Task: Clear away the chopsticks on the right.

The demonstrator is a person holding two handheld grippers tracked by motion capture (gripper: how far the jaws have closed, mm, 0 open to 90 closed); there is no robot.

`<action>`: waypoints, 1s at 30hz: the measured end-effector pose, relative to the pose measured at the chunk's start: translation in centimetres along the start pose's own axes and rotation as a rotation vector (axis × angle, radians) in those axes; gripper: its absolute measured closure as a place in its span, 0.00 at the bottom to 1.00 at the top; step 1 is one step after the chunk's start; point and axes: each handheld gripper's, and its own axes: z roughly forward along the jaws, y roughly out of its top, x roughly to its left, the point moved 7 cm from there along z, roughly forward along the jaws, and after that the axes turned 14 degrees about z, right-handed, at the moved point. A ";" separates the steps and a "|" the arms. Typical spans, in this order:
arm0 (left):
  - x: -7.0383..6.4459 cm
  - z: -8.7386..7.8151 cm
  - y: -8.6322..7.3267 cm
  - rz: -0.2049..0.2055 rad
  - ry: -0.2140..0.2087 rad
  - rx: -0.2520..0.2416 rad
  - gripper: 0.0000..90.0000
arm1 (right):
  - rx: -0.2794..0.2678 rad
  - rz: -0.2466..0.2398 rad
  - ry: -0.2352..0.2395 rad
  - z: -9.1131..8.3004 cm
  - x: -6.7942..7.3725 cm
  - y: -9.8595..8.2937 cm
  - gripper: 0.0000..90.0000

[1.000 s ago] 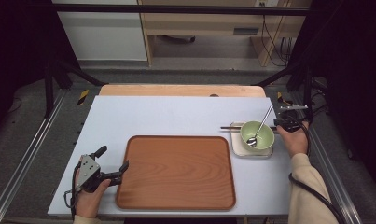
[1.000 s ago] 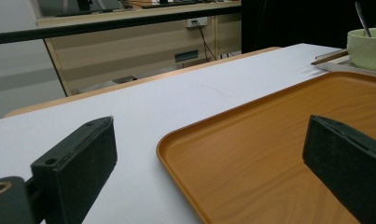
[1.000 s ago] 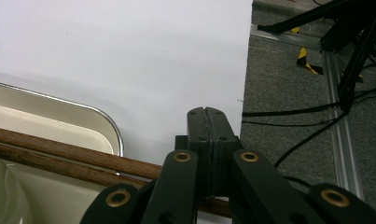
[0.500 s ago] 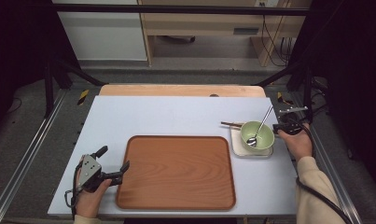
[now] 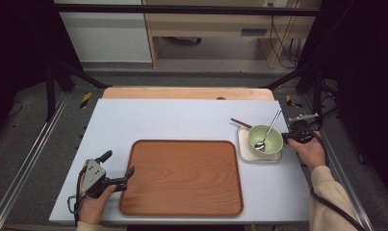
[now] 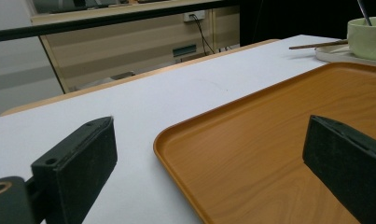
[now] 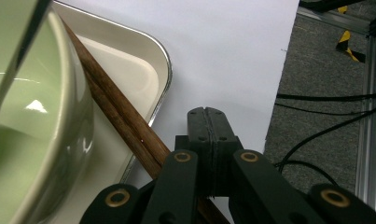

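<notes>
A pale green bowl [image 5: 265,139] stands on a small white plate [image 5: 246,153] at the right of the table. A metal spoon [image 5: 271,127] leans in the bowl. Brown chopsticks [image 5: 241,123] lie across the plate behind the bowl and stick out to its left. My right gripper [image 5: 289,136] is shut just right of the plate. In the right gripper view its jaws [image 7: 208,116] are pressed together with nothing between them, and the chopsticks [image 7: 120,116] run beneath its left side beside the bowl [image 7: 36,140]. My left gripper [image 5: 117,166] is open at the near-left corner of the wooden tray [image 5: 182,178], and that tray corner [image 6: 185,144] lies between its jaws.
The table [image 5: 182,120] is white with a wooden strip along its far edge. Dark metal rails run along both sides. Cables lie on the floor to the right [image 7: 325,121]. A shelf unit stands beyond the table.
My right gripper has drawn a little toward the near side. The chopsticks have swung, their left end now pointing farther away. The left gripper has stayed put.
</notes>
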 end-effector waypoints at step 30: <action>0.1 0.0 0.0 0.007 0.000 -0.001 0.03 | -0.017 0.011 0.044 -1.0 0.4 -0.6 0.99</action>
